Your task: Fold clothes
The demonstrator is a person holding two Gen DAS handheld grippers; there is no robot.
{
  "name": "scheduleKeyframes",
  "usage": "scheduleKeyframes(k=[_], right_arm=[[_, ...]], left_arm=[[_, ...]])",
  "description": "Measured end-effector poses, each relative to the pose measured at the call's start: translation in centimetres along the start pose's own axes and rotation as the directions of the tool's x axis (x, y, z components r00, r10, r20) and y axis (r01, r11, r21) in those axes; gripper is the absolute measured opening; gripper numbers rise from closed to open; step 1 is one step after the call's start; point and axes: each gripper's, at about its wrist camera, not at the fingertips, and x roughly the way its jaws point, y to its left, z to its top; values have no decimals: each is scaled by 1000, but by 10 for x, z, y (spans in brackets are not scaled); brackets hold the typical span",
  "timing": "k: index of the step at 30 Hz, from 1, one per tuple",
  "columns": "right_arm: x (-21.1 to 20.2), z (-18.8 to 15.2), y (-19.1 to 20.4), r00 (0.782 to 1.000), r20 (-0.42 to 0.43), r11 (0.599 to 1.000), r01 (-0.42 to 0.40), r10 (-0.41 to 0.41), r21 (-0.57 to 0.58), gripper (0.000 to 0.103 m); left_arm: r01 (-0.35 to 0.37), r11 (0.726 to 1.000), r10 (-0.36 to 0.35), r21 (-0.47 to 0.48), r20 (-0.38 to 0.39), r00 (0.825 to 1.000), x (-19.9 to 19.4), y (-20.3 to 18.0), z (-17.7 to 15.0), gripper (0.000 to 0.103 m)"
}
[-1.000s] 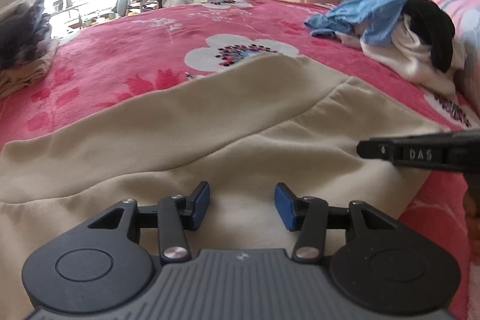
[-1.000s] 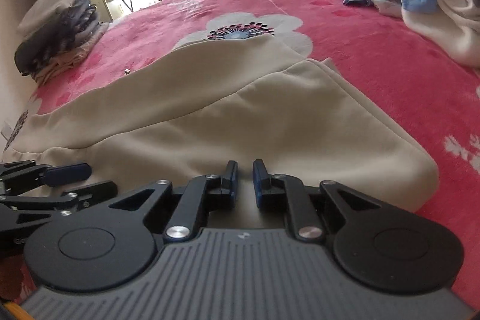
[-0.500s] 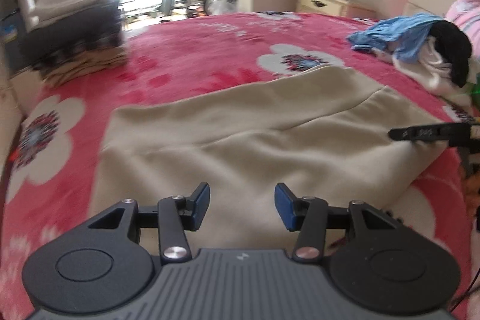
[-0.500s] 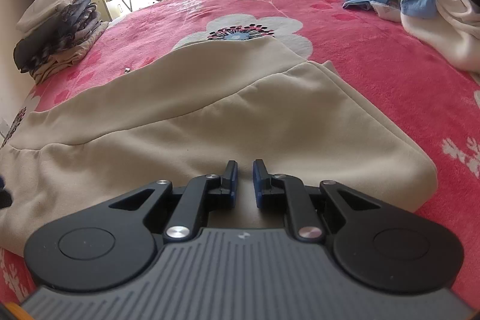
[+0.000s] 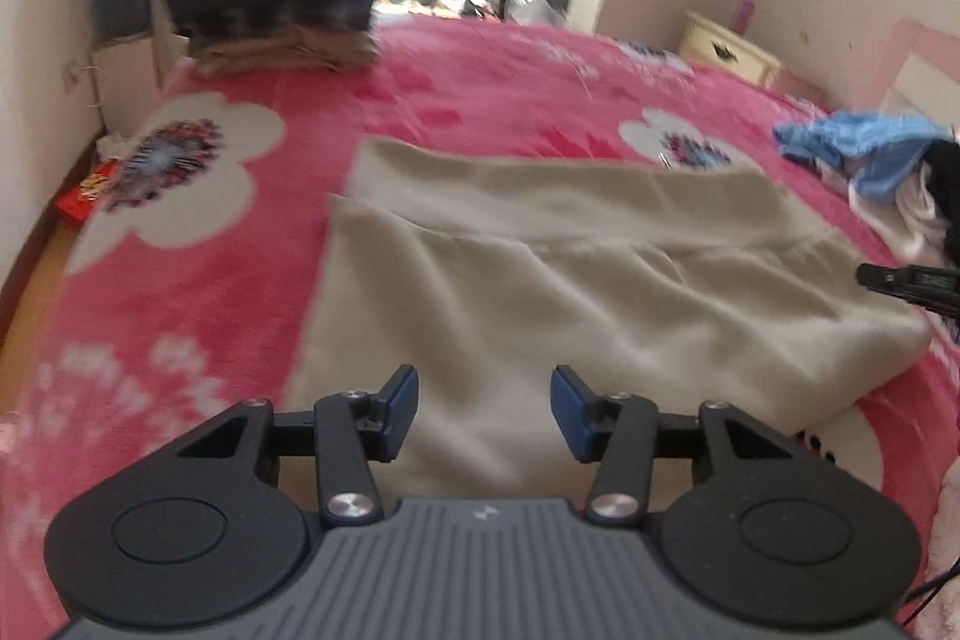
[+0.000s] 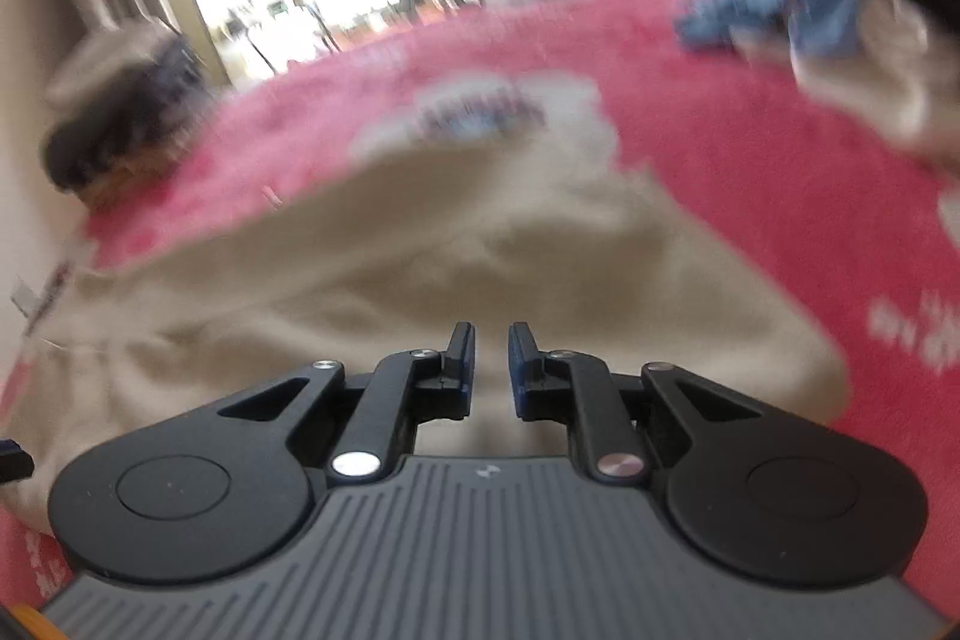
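Lying flat on the pink floral bedspread, the beige garment is folded over itself, one layer's edge running across it as a ridge in the left wrist view; its near portion extends under both grippers.

Left gripper: the jaws stand well apart above the garment's near-left portion; nothing sits between the blue pads; no cloth is gripped.

Right gripper: the jaws stand close together with a narrow gap and are opening; beige cloth shows behind and below the gap, but the pads are not seen pressing on any of it; the right wrist view is heavily blurred, so finer contact cannot be told. In the left wrist view, the tip of this gripper appears at the right edge, just above the garment's right-hand corner.

Surroundings: a stack of folded clothes sits at the far left corner of the bedspread, dark layers over tan ones; a loose pile of blue, white and black clothing lies at the far right, well apart from the beige garment; a cream nightstand stands against the wall beyond the bed.
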Motion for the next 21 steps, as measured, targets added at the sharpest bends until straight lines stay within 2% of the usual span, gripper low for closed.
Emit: scheduleKeyframes(k=[3, 4, 6, 8, 10, 11, 15, 19, 21], right_arm=[[-20, 3, 16, 984, 59, 983, -165, 169, -77, 13], [-23, 0, 25, 970, 47, 967, -233, 239, -108, 13], [-29, -7, 44, 928, 15, 916, -365, 373, -166, 13], [-24, -17, 67, 908, -58, 874, -414, 414, -254, 13], [-5, -31, 87, 926, -180, 866, -375, 332, -332, 14], [12, -42, 95, 937, -258, 873, -322, 237, -367, 14], [21, -52, 107, 954, -252, 856, -262, 161, -445, 14], [17, -51, 103, 955, -240, 873, -265, 177, -410, 15], [13, -49, 102, 956, -229, 879, -266, 186, -396, 17]], left_arm=[[-38, 999, 38, -37, 6, 999, -12, 22, -3, 50], [-54, 997, 54, -48, 5, 999, -14, 30, -4, 50], [-88, 993, 86, -74, -27, 996, -10, 43, -10, 50], [-100, 990, 95, -101, -54, 994, -4, 53, -16, 50], [-96, 986, 86, -140, -72, 994, 2, 63, -23, 53], [-88, 983, 76, -162, -77, 994, 5, 67, -26, 53], [-66, 975, 51, -211, -73, 996, 9, 79, -28, 53], [-30, 970, 10, -239, -87, 996, 11, 87, -26, 54], [-30, 972, 9, -235, -89, 996, 10, 90, -23, 57]])
